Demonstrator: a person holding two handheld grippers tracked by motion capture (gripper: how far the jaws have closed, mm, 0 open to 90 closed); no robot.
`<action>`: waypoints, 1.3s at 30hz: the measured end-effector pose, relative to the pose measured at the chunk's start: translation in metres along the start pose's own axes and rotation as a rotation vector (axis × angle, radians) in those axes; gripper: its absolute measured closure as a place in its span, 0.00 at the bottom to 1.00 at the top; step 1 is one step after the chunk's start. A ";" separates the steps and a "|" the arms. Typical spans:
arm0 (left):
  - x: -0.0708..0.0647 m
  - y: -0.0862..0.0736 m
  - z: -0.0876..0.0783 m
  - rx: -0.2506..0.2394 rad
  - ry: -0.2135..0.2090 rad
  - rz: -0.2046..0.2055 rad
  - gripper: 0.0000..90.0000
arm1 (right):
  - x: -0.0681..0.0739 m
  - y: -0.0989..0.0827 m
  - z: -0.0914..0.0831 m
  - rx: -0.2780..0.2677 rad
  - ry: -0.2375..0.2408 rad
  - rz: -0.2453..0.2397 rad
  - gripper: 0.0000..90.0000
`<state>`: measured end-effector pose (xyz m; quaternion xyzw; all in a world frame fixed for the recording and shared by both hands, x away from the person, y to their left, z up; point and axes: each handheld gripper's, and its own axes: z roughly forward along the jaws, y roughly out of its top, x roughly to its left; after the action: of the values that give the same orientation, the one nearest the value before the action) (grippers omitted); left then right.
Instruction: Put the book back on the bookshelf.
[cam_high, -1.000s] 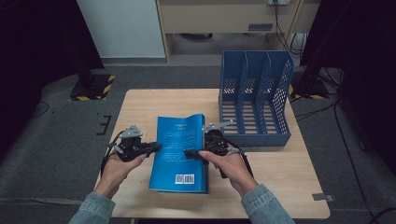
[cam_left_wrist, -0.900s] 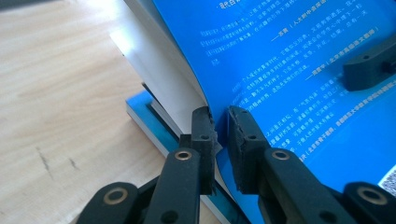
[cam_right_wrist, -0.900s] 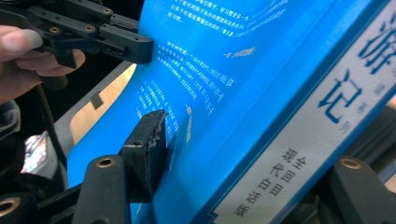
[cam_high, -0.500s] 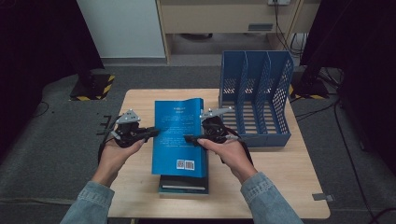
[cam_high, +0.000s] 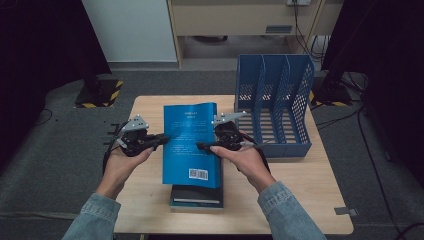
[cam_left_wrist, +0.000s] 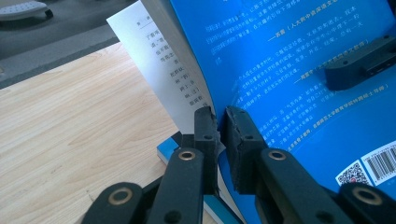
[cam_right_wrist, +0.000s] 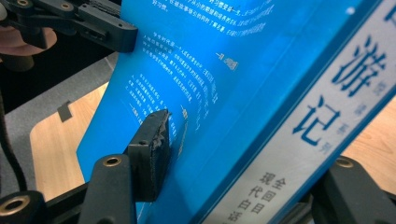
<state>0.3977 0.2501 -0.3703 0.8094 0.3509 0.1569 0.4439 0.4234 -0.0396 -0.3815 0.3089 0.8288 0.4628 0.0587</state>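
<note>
The blue book (cam_high: 191, 142) is off the stack (cam_high: 196, 196), held above it, left of the rack (cam_high: 274, 107). Left tool (cam_high: 161, 140) pinches its page edge; right tool (cam_high: 202, 147) clamps its spine side. Racking the book remains, judging by the layout.

Over on the right side of the wooden table (cam_high: 310, 190) we've got a blue mesh file rack (cam_high: 274, 102) with upright dividers, standing near the back edge. A dark book (cam_high: 196, 196) lies flat near the front. Grey floor around, plus a yellow-black striped base (cam_high: 98, 94).
</note>
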 end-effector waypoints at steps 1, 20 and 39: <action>0.000 0.001 -0.001 -0.002 0.001 -0.001 0.92 | 0.000 0.000 0.000 -0.003 -0.003 -0.003 0.49; -0.004 0.011 -0.001 0.002 0.011 0.043 0.92 | -0.007 0.015 -0.008 -0.033 -0.039 -0.003 0.51; 0.021 0.042 0.014 0.008 0.078 0.060 0.93 | -0.028 0.051 0.002 -0.075 -0.111 -0.040 0.58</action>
<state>0.4384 0.2417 -0.3448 0.8146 0.3443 0.1999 0.4217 0.4705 -0.0347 -0.3466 0.3153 0.8123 0.4743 0.1254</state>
